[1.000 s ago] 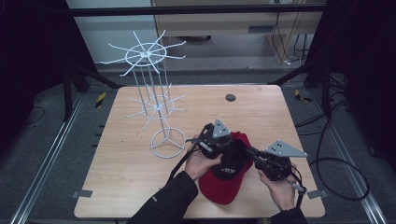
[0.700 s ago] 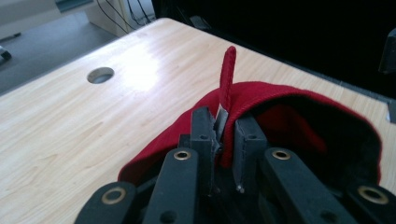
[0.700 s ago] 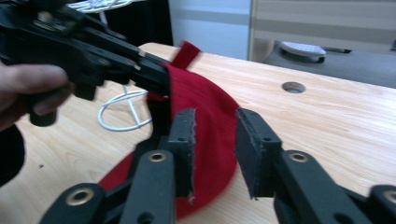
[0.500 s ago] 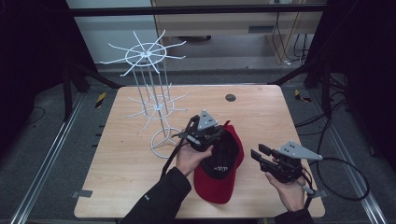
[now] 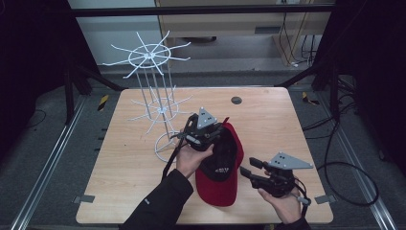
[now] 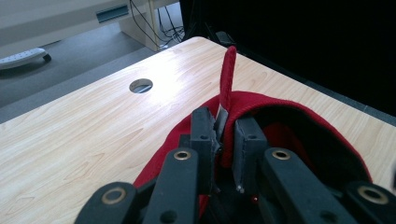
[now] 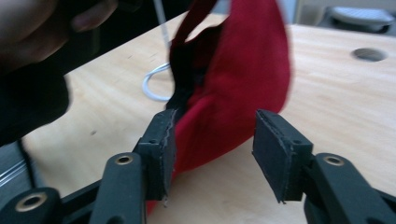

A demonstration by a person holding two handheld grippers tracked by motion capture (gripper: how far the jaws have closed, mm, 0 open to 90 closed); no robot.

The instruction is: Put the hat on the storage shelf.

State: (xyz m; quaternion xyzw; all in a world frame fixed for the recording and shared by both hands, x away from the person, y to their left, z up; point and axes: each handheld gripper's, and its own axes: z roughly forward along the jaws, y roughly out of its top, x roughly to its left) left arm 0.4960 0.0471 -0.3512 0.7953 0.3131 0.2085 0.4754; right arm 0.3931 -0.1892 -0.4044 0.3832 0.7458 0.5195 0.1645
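Observation:
A red cap (image 5: 221, 184) with a black inside lies tilted on the wooden table (image 5: 287, 124), its back end lifted. My left gripper (image 5: 221, 132) is shut on the cap's back edge by the red strap (image 6: 228, 70), and its pads (image 6: 204, 135) pinch the fabric. In the left gripper view the cap (image 6: 289, 112) hangs past my left gripper (image 6: 226, 123). My right gripper (image 5: 246, 166) stands open just right of the cap. Its jaws have just been opening. In the right gripper view the cap (image 7: 243, 70) sits beyond my right gripper (image 7: 215, 135), with neither pad pressing on it.
A white wire rack (image 5: 153, 91) with two rings of spokes stands on the table's left half, its round base next to my left hand. A cable hole (image 5: 236, 100) sits near the far edge. Dark floor and cables surround the table.
My right gripper has opened, let go of the cap and drawn back to the right. My left gripper has raised the cap's back end and shifted left toward the rack.

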